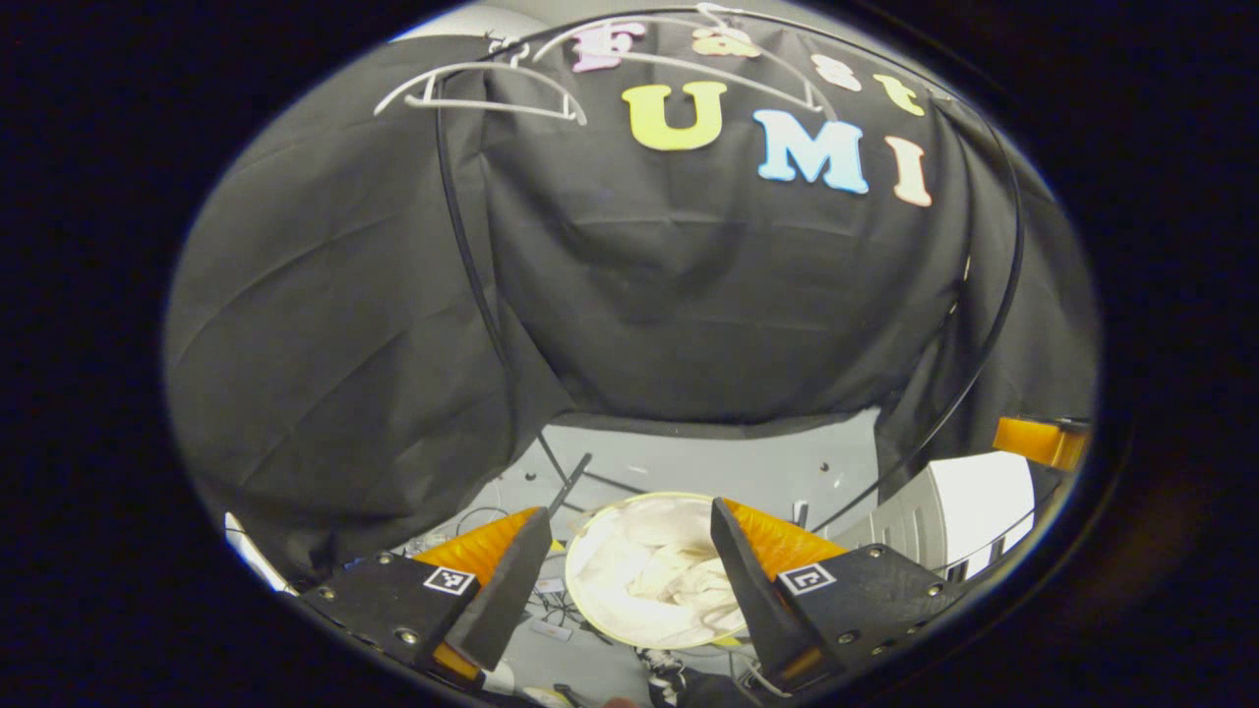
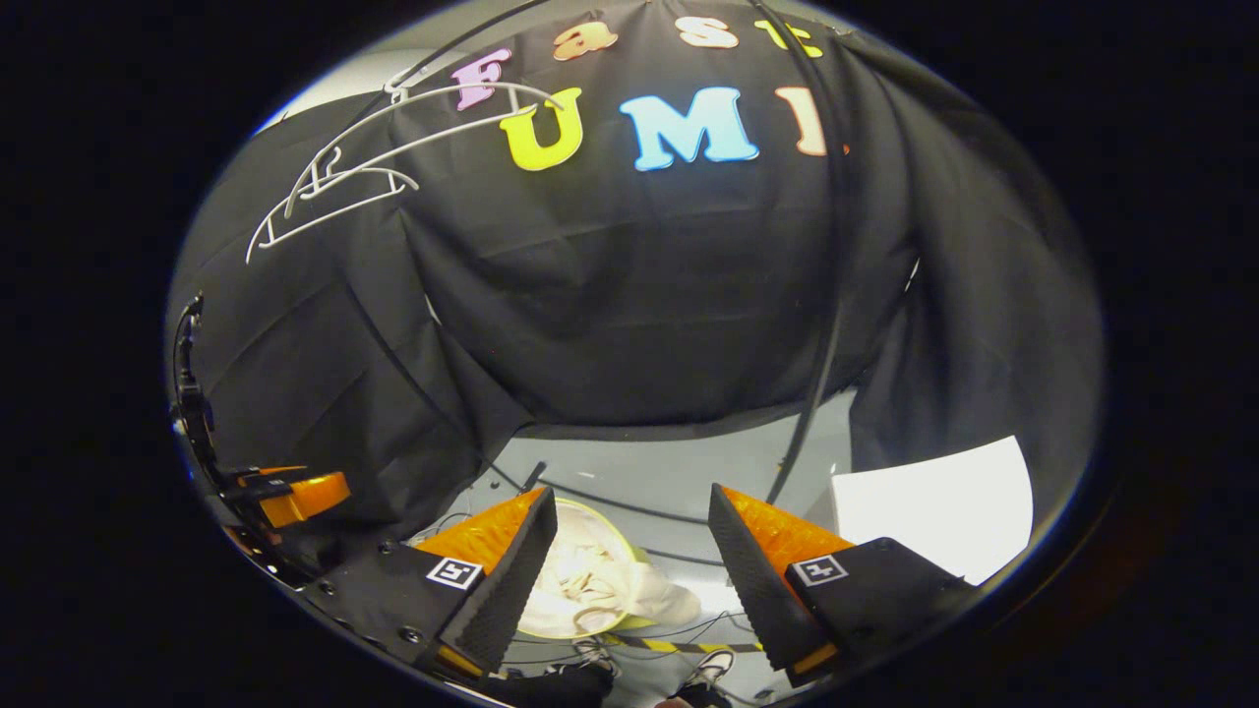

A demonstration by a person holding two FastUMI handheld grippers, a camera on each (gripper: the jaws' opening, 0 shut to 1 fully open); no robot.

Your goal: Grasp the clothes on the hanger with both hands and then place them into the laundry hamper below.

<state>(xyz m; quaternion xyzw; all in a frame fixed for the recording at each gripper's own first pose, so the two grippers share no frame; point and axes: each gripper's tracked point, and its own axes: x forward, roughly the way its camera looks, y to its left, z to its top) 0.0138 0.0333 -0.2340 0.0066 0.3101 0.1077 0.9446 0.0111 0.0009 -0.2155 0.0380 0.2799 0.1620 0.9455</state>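
Clothes (image 1: 654, 575), pale cream and crumpled, lie inside the laundry hamper (image 1: 582, 600), a round tub with a light yellow-green rim standing on the grey floor (image 1: 708, 462) below. In the right gripper view a fold of the same fabric (image 2: 661, 602) spills over the hamper's rim (image 2: 629, 621) on its right side. The left gripper (image 1: 629, 580) hangs above the hamper with its fingers spread wide apart and nothing between them. The right gripper (image 2: 629, 575) is likewise parted and empty, with the hamper seen just inside its left finger. Bare white hangers (image 1: 482, 88) hang high at the far left against the black cloth wall. The left gripper also shows at the left edge of the right gripper view (image 2: 295, 497). Shoes (image 2: 713, 667) stand on the floor at the near edge.
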